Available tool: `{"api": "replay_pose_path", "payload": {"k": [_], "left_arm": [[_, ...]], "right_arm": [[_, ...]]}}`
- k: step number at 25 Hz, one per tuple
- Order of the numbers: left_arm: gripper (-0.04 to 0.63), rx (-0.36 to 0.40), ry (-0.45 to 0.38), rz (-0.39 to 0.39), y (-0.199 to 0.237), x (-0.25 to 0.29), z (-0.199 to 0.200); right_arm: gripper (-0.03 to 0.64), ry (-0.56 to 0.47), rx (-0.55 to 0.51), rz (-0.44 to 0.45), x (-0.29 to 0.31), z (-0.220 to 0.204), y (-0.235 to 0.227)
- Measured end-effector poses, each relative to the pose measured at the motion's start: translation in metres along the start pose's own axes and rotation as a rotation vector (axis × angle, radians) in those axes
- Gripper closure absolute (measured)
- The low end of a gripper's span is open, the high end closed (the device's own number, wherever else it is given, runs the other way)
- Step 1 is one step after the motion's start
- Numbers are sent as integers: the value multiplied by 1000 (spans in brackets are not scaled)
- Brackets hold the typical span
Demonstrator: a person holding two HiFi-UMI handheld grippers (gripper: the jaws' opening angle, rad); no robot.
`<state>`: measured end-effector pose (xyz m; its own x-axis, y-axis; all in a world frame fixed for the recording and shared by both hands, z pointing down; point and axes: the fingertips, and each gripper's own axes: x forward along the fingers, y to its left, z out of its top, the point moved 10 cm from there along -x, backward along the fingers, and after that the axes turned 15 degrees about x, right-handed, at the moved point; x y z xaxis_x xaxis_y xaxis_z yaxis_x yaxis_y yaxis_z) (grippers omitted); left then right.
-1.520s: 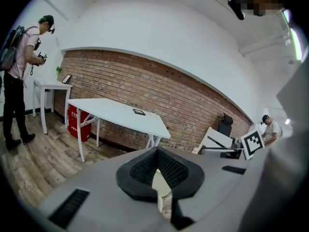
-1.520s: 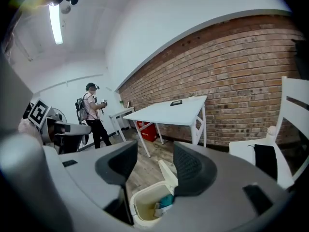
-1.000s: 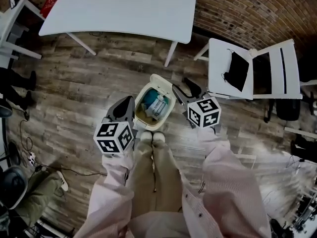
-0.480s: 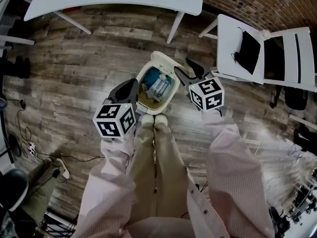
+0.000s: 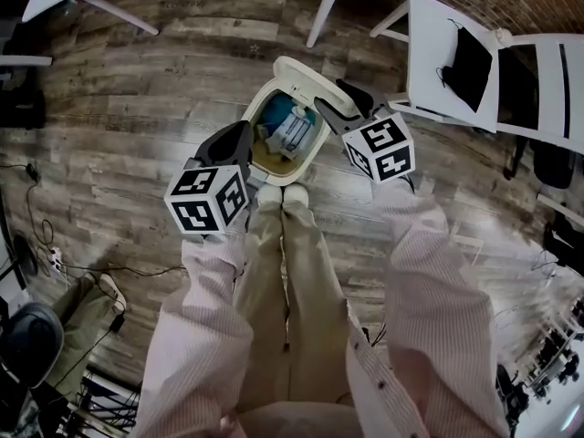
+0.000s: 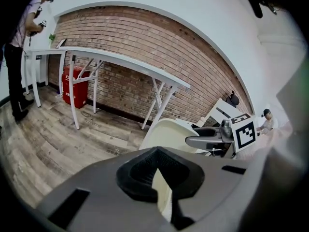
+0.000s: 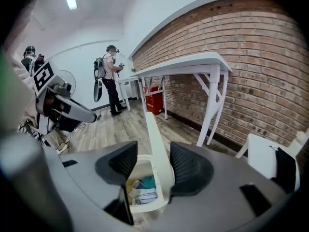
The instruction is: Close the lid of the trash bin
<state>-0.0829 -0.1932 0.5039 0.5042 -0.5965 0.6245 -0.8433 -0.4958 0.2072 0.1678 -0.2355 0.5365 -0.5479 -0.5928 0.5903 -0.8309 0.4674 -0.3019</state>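
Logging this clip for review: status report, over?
Left tongs shut, empty. Right tongs open, lid lined up between them. Bin open, lid upright. Nothing seen blocking it.

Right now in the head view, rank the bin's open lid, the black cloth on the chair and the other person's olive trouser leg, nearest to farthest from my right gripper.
1. Open lid, just left of the right gripper.
2. Black cloth, on the white chair to the right.
3. Olive trouser leg, far lower left.
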Motion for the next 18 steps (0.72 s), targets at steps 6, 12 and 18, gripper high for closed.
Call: {"api": "replay_pose_path", "payload": {"k": [6, 12, 18], "left_arm": [[601, -18, 9, 10, -2, 1, -10], [601, -37, 10, 33, -8, -3, -20], [601, -64, -2, 57, -12, -10, -32]], "right_arm": [[402, -11, -21, 4, 1, -2, 1], [402, -24, -47, 13, -1, -7, 4], [402, -31, -62, 38, 0, -15, 16]]}}
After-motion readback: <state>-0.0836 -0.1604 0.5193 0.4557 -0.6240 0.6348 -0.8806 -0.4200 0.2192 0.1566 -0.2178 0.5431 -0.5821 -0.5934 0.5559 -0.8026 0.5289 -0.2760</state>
